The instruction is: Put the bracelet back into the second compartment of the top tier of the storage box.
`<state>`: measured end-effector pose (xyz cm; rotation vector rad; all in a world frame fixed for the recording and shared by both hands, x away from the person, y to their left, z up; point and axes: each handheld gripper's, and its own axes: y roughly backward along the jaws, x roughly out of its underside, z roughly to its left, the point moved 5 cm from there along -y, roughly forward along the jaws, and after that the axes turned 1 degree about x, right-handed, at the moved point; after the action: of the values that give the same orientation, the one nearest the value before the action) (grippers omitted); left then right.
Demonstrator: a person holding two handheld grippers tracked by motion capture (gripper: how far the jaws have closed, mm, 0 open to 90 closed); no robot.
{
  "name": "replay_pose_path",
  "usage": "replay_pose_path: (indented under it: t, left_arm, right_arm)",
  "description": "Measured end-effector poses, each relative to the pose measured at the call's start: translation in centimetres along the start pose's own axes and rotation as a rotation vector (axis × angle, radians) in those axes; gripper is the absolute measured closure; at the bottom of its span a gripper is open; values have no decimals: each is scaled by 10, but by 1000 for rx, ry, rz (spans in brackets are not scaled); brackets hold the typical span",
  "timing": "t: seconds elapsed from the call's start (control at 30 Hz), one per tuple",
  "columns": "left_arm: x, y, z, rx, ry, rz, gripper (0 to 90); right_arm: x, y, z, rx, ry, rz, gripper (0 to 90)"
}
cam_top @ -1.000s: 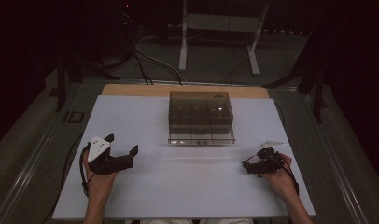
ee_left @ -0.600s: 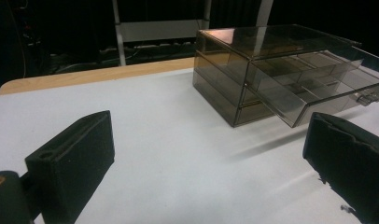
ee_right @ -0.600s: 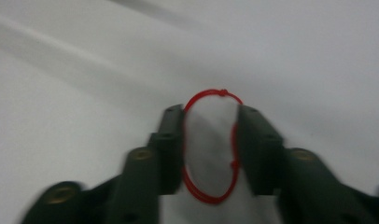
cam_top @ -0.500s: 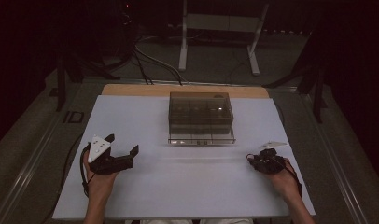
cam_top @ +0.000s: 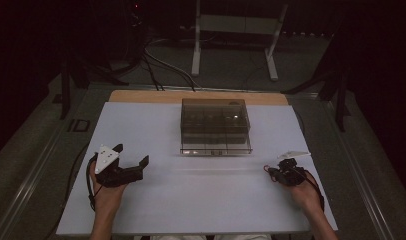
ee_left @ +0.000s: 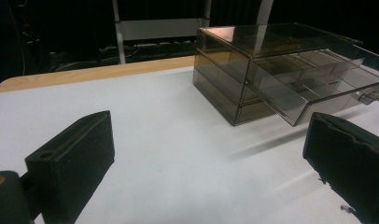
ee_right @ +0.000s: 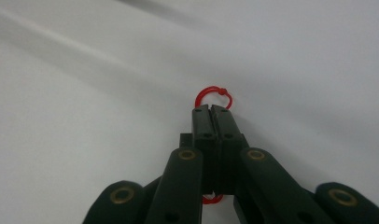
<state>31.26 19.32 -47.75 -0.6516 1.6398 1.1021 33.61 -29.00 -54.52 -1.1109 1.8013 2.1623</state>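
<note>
Looking down from the high view, the right gripper (cam_top: 272, 172) had just closed on a thin red ring (cam_top: 266, 168), with the smoky plastic drawer box (cam_top: 215, 126) ahead and to its left. Left gripper view: the left gripper (ee_left: 211, 163) gaped wide, box ahead-right, one drawer out. Right gripper view: pressed-together jaws pinched the round wiry ring (ee_right: 214, 97) at their tips.
</note>
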Motion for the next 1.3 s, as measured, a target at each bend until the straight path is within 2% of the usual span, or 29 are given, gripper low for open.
replay_pose_path:
  t: [0.33,0.57,1.3]
  left_arm:
    - [0,0,0,-1,0,2,37]
    - [0,0,0,-2,1,-1,37]
    - [0,0,0,-1,3,0,37]
  right_arm:
    - [-7,7,3,6,7,-35,900]
    - [-9,11,2,-1,0,-44,900]
    - [-24,25,8,-14,18,-69,900]
